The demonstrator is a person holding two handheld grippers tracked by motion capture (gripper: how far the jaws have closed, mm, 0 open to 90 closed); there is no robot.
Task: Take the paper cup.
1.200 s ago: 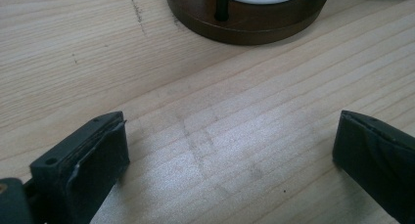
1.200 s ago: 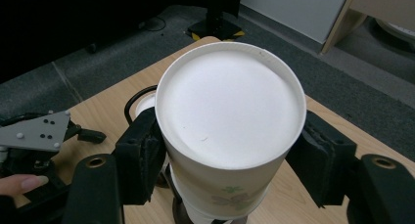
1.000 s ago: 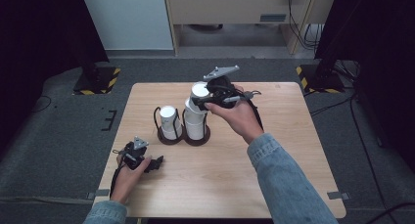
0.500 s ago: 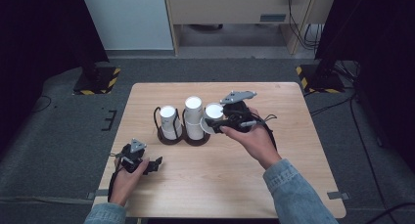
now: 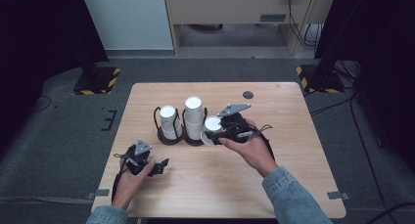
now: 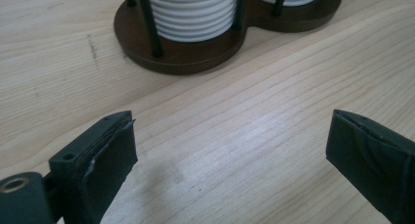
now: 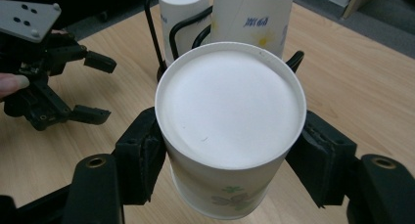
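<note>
One paper cup [image 7: 230,136], upside down, is clamped in the right hand-held gripper [image 5: 221,132] just beside the cup holder [image 5: 182,135]. I'd lower it straight so its rim lands flat on the surface [image 5: 293,116]. Left hand-held gripper [image 5: 157,167] hangs wide open, empty.

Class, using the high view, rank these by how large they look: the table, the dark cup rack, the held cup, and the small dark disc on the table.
1. Table
2. Rack
3. Cup, upside down in the right gripper
4. Disc
</note>
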